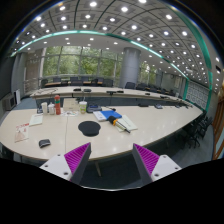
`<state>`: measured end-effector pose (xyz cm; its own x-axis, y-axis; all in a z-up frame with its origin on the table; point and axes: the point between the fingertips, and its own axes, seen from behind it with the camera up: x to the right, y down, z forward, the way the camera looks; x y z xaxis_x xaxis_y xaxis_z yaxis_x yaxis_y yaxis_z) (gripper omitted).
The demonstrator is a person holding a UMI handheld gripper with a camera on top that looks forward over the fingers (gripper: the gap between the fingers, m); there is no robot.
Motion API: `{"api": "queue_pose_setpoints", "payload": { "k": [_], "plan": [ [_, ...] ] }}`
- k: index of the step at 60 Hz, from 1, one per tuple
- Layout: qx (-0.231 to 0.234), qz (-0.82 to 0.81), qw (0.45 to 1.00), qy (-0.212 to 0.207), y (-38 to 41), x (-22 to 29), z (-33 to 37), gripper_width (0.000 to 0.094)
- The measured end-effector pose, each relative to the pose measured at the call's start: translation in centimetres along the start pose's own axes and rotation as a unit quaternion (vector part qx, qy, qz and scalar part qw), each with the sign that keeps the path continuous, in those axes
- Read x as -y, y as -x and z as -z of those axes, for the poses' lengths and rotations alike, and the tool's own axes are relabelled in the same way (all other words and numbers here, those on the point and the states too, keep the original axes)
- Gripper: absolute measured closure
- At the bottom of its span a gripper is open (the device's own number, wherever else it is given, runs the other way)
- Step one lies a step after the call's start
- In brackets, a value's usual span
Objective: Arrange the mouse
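The gripper (111, 160) is open and holds nothing. The mouse (44, 143) lies on the table (150, 125), ahead and left; a round dark pad (89, 128) and books (112, 116) lie beyond

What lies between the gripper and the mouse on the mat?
Only bare tabletop separates the open gripper from the mouse in the gripper view.

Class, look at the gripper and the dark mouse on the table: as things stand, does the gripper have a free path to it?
Probably yes. The gripper is open, and the mouse lies on the table just beyond its fingers, with bare tabletop between them. The blue book sits farther back, off that path.
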<state>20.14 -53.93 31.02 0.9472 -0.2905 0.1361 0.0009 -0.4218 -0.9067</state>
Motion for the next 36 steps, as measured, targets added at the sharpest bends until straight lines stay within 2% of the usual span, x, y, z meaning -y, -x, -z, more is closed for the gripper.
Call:
{"api": "queue_pose_setpoints", "payload": {
  "k": [14, 27, 36],
  "plan": [
    [0.046, 0.012, 0.999, 0.012, 5.9, -4.1, -1.6, 0.0080],
    [0.141, 0.017, 0.989, 0.029, 18.6, -11.0, -4.2, 0.0088],
    [0.197, 0.013, 0.980, 0.023, 29.6, -13.1, -6.8, 0.0085]
  ]
}}
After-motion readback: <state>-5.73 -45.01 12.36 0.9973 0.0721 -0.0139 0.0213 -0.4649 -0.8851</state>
